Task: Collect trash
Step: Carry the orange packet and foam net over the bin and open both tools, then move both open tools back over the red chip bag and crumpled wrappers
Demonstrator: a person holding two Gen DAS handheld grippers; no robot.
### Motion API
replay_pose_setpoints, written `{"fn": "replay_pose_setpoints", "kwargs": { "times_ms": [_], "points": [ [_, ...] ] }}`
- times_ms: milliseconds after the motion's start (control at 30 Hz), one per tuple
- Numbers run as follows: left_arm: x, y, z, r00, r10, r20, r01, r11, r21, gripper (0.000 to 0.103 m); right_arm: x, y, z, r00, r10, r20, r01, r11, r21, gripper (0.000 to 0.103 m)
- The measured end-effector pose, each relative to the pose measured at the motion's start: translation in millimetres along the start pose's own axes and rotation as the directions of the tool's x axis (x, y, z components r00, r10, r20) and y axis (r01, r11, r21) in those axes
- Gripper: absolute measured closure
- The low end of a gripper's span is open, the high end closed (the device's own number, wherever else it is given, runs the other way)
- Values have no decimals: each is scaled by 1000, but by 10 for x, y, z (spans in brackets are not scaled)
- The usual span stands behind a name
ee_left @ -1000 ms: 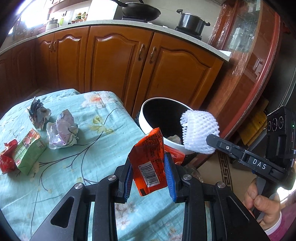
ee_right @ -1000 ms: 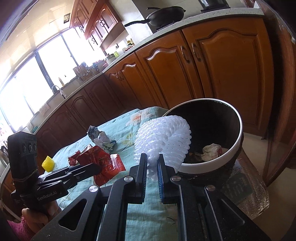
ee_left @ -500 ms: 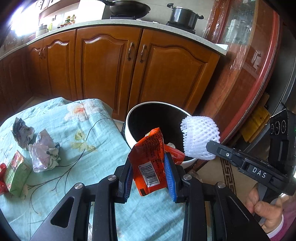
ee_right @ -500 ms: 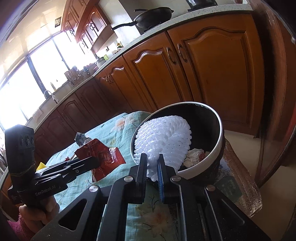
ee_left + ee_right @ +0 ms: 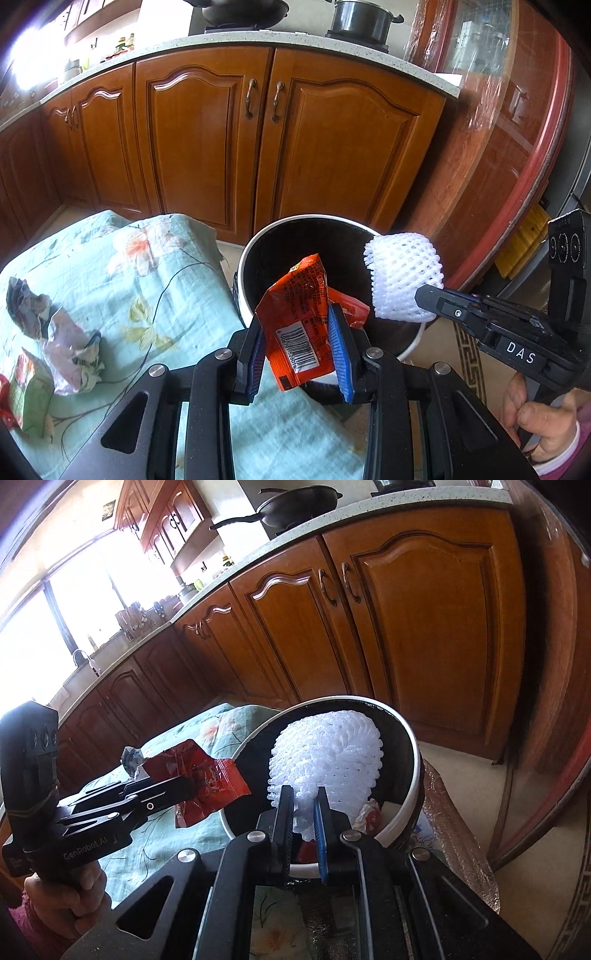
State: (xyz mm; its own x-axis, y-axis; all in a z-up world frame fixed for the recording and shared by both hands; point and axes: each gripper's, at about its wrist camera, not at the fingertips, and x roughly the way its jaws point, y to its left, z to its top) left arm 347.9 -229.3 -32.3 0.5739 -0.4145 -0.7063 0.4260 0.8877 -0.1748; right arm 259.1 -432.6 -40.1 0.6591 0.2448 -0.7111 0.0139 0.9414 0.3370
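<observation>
My left gripper (image 5: 299,354) is shut on an orange-red snack wrapper (image 5: 299,314) and holds it over the near rim of the round white bin (image 5: 243,280) with a black inside. My right gripper (image 5: 304,812) is shut on a white foam fruit net (image 5: 328,753) and holds it above the bin's opening (image 5: 415,775). The net also shows in the left wrist view (image 5: 404,277), and the wrapper in the right wrist view (image 5: 207,775). Crumpled trash lies at the bin's bottom (image 5: 367,810).
A table with a light blue flowered cloth (image 5: 155,280) carries crumpled paper (image 5: 72,350), a grey wrapper (image 5: 26,306) and a green packet (image 5: 27,391). Wooden kitchen cabinets (image 5: 229,147) stand behind the bin. A glass-fronted cabinet (image 5: 517,129) is on the right.
Both grippers have moved toward the bin with their loads. The wrapper and the foam net now hang over the bin's opening instead of beside it.
</observation>
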Motion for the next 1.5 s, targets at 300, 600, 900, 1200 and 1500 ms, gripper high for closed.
{"fn": "replay_pose_setpoints", "kwargs": {
  "times_ms": [300, 600, 900, 1200, 1500],
  "points": [
    [374, -48, 212, 999, 15, -40, -14, 1000, 18, 70, 195, -77, 122, 998, -35, -52, 33, 999, -37, 93],
    [504, -46, 238, 997, 25, -67, -24, 1000, 9, 44, 216, -205, 141, 998, -30, -54, 30, 1000, -1, 57],
    [210, 127, 14, 1000, 18, -18, -19, 998, -62, 37, 64, -185, 53, 1000, 11, 2, -12, 998, 57, 30],
    [-356, 492, -549, 999, 45, 24, -41, 984, -173, 29, -58, 196, -197, 996, 86, 34, -89, 992, 87, 7],
    [-964, 880, -1063, 993, 109, 49, -93, 963, -254, 28, 2, 823, -429, 989, 144, -19, -143, 989, 42, 1]
  ]
}}
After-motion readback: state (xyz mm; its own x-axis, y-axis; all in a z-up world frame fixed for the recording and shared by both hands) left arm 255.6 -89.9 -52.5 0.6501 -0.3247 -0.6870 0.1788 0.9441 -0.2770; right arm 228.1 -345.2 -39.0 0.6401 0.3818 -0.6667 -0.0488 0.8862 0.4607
